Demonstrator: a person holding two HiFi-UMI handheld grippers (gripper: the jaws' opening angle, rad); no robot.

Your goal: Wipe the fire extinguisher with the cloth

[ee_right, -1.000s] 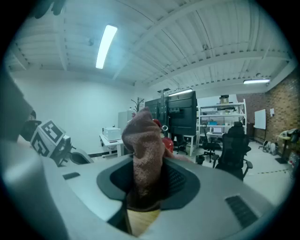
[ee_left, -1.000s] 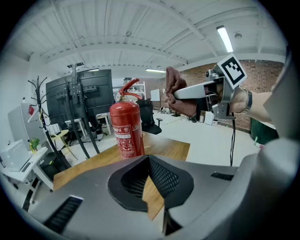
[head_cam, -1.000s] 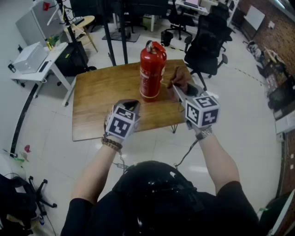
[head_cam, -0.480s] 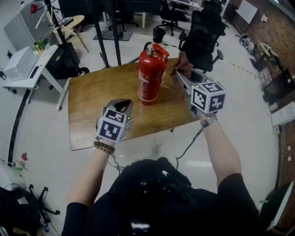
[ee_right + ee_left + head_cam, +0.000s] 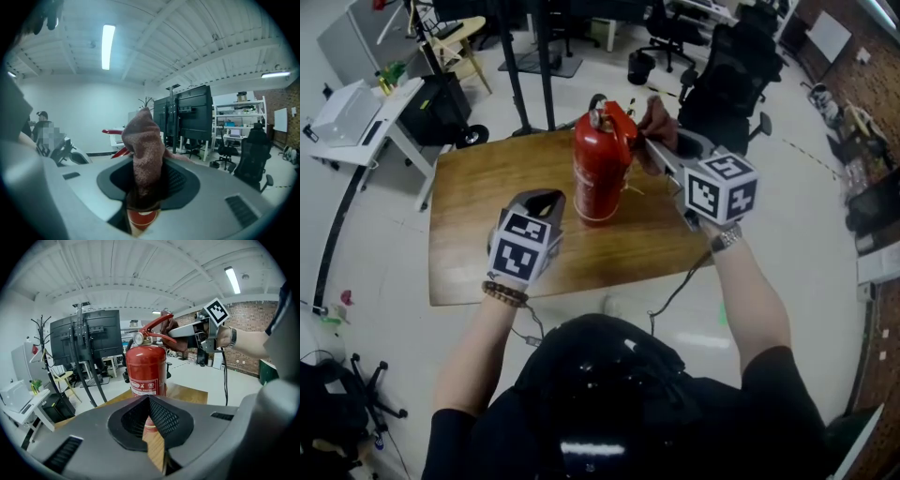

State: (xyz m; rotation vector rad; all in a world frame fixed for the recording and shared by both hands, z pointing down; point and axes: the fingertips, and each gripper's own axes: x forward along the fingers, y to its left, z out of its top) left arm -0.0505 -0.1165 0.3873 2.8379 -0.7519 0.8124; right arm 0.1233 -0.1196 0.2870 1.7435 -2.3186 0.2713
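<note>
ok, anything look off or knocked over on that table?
Nothing stands out. The fire extinguisher stands upright on the table, no damage visible. The right gripper holds the cloth near the extinguisher's handle; the left gripper is shut, empty.

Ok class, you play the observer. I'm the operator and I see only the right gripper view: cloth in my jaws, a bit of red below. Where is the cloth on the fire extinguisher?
Observer: The cloth is up at the lever handle on top of the fire extinguisher. I can't confirm contact.
Operator: Is the extinguisher standing?
Observer: Yes, upright on a wooden table.
Operator: And the left gripper?
Observer: The left gripper is shut with nothing in it. It points at the cylinder from the near side and is not touching it.
</note>
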